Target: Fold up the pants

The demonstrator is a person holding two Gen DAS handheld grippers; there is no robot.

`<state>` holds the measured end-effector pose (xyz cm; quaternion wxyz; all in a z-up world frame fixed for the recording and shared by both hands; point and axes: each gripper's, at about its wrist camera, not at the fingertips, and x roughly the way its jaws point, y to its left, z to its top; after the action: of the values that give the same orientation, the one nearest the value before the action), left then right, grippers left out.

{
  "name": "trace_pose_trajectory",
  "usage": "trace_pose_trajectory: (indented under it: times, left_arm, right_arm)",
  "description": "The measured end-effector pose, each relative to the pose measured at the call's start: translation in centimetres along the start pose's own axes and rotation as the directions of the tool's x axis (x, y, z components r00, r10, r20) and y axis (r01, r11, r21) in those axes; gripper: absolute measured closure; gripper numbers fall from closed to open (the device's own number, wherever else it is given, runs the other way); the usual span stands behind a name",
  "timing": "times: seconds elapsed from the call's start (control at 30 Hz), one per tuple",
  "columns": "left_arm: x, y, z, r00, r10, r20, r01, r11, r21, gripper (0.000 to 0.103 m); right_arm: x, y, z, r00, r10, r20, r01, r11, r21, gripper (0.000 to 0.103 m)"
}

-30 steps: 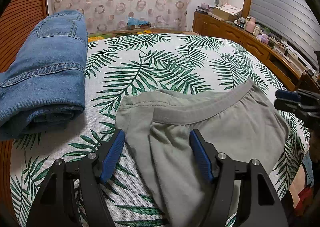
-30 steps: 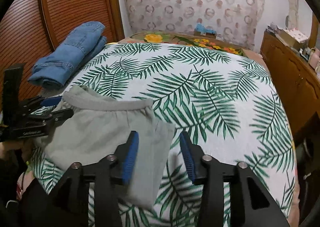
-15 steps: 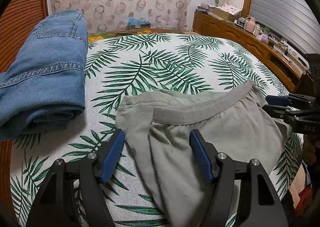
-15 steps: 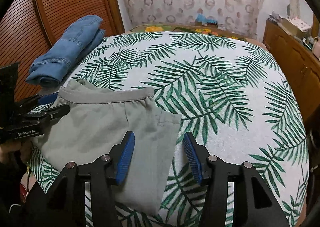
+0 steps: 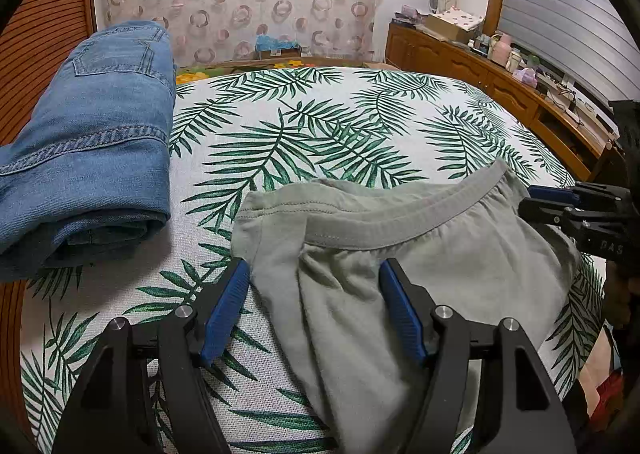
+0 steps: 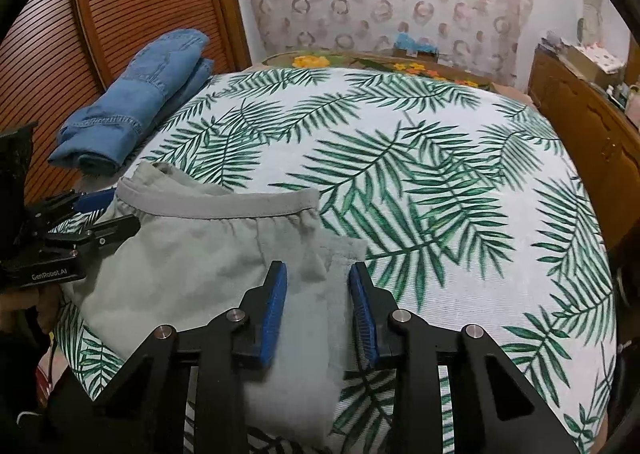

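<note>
light: even, soft indoor; shadows: faint | focus: sharp; edges: fisheye-bent, dark corners

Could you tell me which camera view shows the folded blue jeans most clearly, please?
The left wrist view: the folded blue jeans lie close and large at its left, with seams, a pocket and the folded layers plain. The right wrist view shows them smaller and farther off, beside the slatted wooden door.
</note>
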<state>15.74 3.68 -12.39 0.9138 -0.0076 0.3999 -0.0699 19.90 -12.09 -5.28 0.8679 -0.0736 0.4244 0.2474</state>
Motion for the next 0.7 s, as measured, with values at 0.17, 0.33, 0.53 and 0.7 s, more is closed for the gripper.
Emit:
trace_pose_trajectory:
  times: [0.17, 0.33, 0.53, 0.7]
  left_arm:
    - [0.0, 0.0, 0.0, 1.0, -0.001, 0.0, 0.001, 1.0, 0.0, 0.034]
    - [-0.2, 0.3, 0.0, 1.0, -0.017, 0.002, 0.017, 1.0, -0.018, 0.034]
    - [-1.3, 1.6, 0.2, 0.997, -0.079, 0.021, 0.08, 0.994, -0.077, 0.034]
    - [-2.1, 2.4, 1.0, 0.995, -0.092, 0.049, 0.095, 0.993, -0.075, 0.051]
  right_arm:
    - [0.4, -0.6, -0.1, 1.0, 0.001, -0.006, -0.001, 1.0, 0.016, 0.062]
    - [0.3, -0.3, -0.4, 1.0, -0.016, 0.019, 0.016, 1.0, -0.007, 0.062]
    - [0.5, -0.3, -0.5, 0.999, -0.021, 0.025, 0.022, 1.0, -0.014, 0.062]
    - [0.3, 0.0, -0.7, 0.999, -0.025, 0.032, 0.026, 0.999, -0.026, 0.066]
